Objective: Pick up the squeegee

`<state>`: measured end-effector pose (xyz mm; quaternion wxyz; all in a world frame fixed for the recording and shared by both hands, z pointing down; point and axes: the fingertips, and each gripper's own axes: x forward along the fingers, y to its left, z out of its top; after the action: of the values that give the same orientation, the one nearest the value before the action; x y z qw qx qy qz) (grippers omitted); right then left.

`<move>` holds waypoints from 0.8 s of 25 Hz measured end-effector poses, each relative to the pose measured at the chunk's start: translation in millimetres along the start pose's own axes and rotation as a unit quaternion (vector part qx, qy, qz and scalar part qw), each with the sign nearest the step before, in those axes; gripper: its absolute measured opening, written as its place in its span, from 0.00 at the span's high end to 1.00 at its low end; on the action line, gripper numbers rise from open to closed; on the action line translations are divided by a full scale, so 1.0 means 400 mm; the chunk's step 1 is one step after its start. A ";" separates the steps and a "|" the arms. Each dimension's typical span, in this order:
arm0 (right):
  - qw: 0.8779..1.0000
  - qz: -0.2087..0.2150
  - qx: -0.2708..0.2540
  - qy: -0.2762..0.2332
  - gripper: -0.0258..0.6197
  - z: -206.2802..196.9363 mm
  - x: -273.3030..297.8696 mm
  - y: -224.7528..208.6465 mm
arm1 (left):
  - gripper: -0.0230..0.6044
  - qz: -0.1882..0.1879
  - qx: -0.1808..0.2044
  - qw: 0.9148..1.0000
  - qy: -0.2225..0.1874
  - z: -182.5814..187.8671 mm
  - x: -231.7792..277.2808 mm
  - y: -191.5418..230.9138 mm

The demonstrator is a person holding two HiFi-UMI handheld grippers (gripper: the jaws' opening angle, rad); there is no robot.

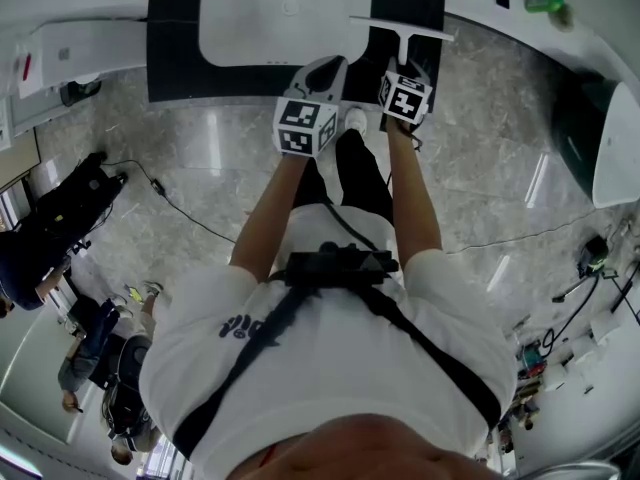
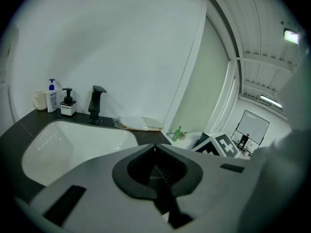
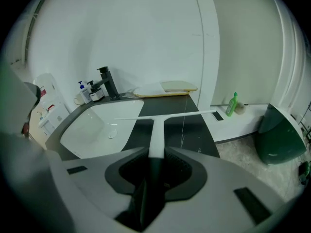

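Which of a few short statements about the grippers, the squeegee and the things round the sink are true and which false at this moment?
1. The right gripper has its jaws shut on the squeegee handle. True.
2. The left gripper holds a soap bottle. False: its jaws are together with nothing between them, and the soap bottles stand on the counter beside the faucet.
3. The green bottle stands right next to the faucet. False: it stands on the white ledge past the far end of the dark counter.
4. The faucet is black. True.
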<state>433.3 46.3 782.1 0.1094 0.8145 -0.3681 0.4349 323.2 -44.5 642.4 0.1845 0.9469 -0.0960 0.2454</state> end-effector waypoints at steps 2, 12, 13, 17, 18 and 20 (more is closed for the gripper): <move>1.000 -0.001 0.001 0.008 0.80 -0.005 0.010 -0.001 | 0.94 0.001 -0.001 1.000 0.003 -0.011 -0.001 0.001; 0.999 -0.005 -0.013 0.029 0.80 -0.015 0.030 -0.006 | 0.94 0.000 -0.001 1.000 0.004 -0.016 -0.018 -0.001; 0.999 -0.005 -0.018 0.029 0.80 -0.010 0.026 -0.007 | 0.94 0.000 -0.001 1.000 0.003 -0.014 -0.022 0.001; 1.000 -0.005 -0.022 0.009 0.80 0.026 -0.013 -0.008 | 0.94 0.006 0.000 1.000 -0.007 0.007 -0.046 0.012; 1.000 -0.004 -0.021 0.002 0.80 0.039 -0.028 -0.005 | 0.94 0.007 0.001 1.000 -0.011 0.016 -0.056 0.016; 1.000 0.003 -0.020 -0.016 0.80 0.070 -0.064 0.014 | 0.94 0.012 0.003 1.000 -0.020 0.039 -0.078 0.028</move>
<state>438.1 41.4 744.5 0.1182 0.8181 -0.3807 0.4145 299.9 -57.9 617.4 0.1766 0.9509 -0.1103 0.2290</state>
